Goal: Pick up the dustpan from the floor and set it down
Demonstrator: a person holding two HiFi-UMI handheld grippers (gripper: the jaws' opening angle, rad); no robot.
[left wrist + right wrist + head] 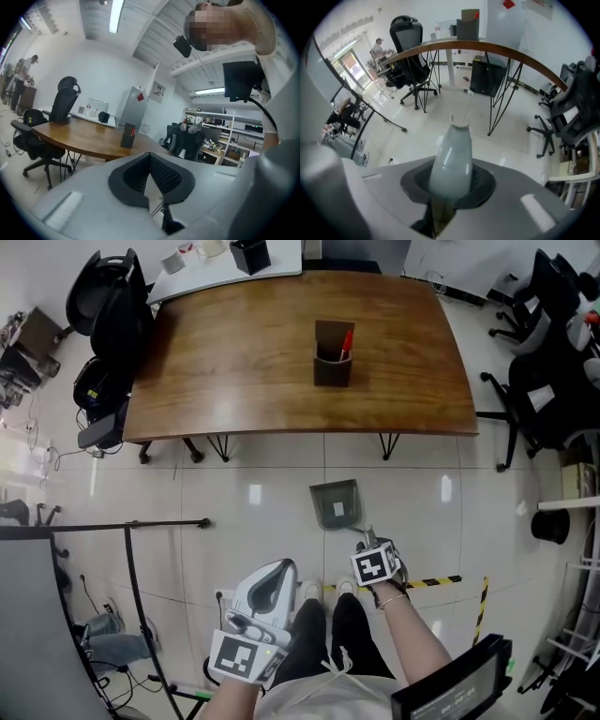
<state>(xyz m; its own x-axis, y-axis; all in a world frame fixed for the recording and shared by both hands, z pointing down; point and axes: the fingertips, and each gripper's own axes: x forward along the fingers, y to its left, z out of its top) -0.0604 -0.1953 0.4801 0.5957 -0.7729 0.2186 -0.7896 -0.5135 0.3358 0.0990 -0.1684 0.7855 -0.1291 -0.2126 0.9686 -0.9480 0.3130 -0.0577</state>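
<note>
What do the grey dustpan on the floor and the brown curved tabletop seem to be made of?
Grey dustpan: probably moulded plastic, smooth with a slight sheen; its pale handle in the right gripper view shows soft streak highlights.
Brown curved tabletop: wood or wood veneer, semi-gloss; grain streaks and blurred light reflections show.

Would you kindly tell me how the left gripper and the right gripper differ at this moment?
The right gripper has its jaws closed on the handle of the dustpan; the left gripper has its jaws together with nothing between them. The right gripper points steeply down at the floor, while the left gripper points roughly level toward the table. Both are pale grey and carry a marker cube.
</note>
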